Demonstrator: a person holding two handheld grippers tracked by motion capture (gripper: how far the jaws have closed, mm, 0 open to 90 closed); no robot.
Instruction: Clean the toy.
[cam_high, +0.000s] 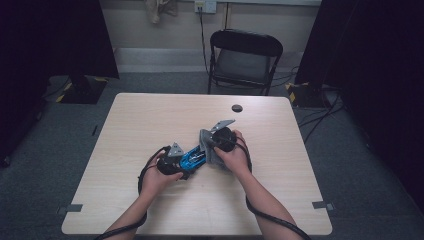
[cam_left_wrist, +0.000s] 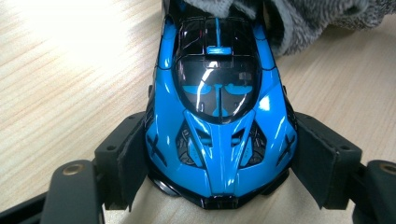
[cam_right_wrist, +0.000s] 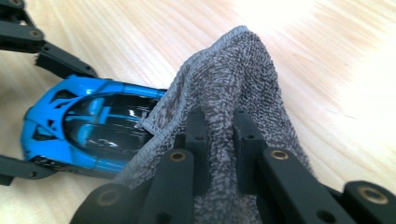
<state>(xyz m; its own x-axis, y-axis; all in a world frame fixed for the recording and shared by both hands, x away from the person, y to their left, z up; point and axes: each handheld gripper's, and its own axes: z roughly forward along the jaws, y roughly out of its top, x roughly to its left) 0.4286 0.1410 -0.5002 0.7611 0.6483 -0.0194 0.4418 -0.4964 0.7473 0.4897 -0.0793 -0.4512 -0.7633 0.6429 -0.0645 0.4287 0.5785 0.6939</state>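
In the middle of the high view, on the light wooden table (cam_high: 150, 125), lies the glossy blue toy sports car with black windows (cam_left_wrist: 217, 116). The left gripper (cam_left_wrist: 217, 175) clamps the car's front end between its two black pads (cam_left_wrist: 317, 154). The right gripper (cam_right_wrist: 219, 140) is clenched on a grey terry cloth (cam_right_wrist: 233, 84), whose edge lies over the car's rear part, in the lower left of the right gripper view

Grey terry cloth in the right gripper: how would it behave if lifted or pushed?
The grey terry cloth likely flops: it folds and drapes around the right gripper. Its looped weave suggests it grips rather than slips. Pushed against the glossy blue toy car, it would probably bunch.
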